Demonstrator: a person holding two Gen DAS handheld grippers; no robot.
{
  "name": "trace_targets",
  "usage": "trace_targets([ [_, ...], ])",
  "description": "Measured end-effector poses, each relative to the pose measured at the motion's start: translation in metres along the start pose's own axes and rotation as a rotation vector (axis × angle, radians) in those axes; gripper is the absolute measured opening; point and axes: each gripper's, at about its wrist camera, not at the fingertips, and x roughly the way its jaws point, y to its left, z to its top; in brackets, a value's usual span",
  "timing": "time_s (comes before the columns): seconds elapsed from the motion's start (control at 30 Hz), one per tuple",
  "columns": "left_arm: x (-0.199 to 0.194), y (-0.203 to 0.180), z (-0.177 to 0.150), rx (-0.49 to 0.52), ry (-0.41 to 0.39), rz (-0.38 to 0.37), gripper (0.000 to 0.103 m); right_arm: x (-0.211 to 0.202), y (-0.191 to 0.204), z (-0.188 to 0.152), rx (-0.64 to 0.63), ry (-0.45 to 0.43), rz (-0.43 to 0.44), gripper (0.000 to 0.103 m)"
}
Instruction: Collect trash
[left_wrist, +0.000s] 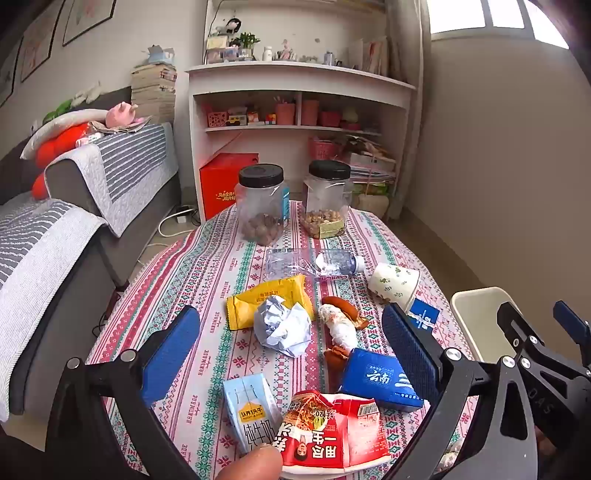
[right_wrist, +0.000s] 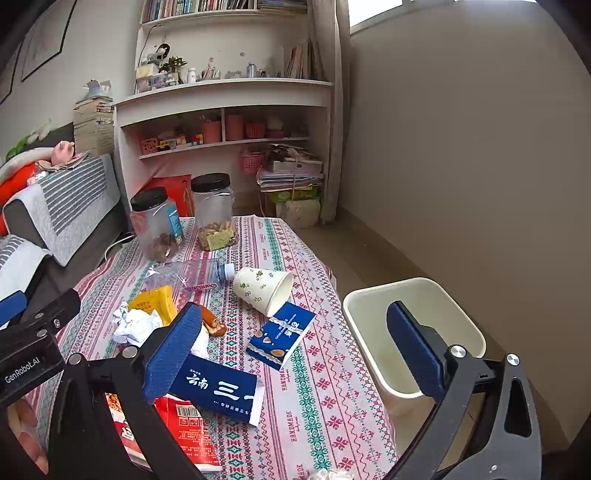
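Note:
Litter covers the patterned tablecloth (left_wrist: 207, 280): a crumpled paper ball (left_wrist: 282, 326), a yellow snack wrapper (left_wrist: 273, 299), a crushed clear bottle (left_wrist: 310, 263), a tipped paper cup (left_wrist: 395, 284), a blue box (left_wrist: 382, 376), a milk carton (left_wrist: 251, 410) and a red noodle bowl lid (left_wrist: 332, 432). My left gripper (left_wrist: 291, 354) hangs open above the paper ball, holding nothing. My right gripper (right_wrist: 295, 354) is open too, over the table's right edge, with a small blue packet (right_wrist: 282, 334) and the blue box (right_wrist: 218, 391) below it. A cream bin (right_wrist: 413, 332) stands beside the table.
Two black-lidded jars (left_wrist: 260, 203) (left_wrist: 327, 197) stand at the table's far end. A grey sofa (left_wrist: 74, 206) runs along the left, a white shelf unit (left_wrist: 295, 122) stands behind, and a bare wall (right_wrist: 480, 166) borders the right. A fingertip (left_wrist: 251, 463) shows at the bottom.

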Motion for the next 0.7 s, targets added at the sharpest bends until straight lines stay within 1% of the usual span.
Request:
trace_targets([
  [0.7,0.0013,0.0007,-0.0025,-0.001,0.005,0.001,0.096,-0.0003,0.0029,-0.0009,-0.003,0.005,-0.002,0.096],
])
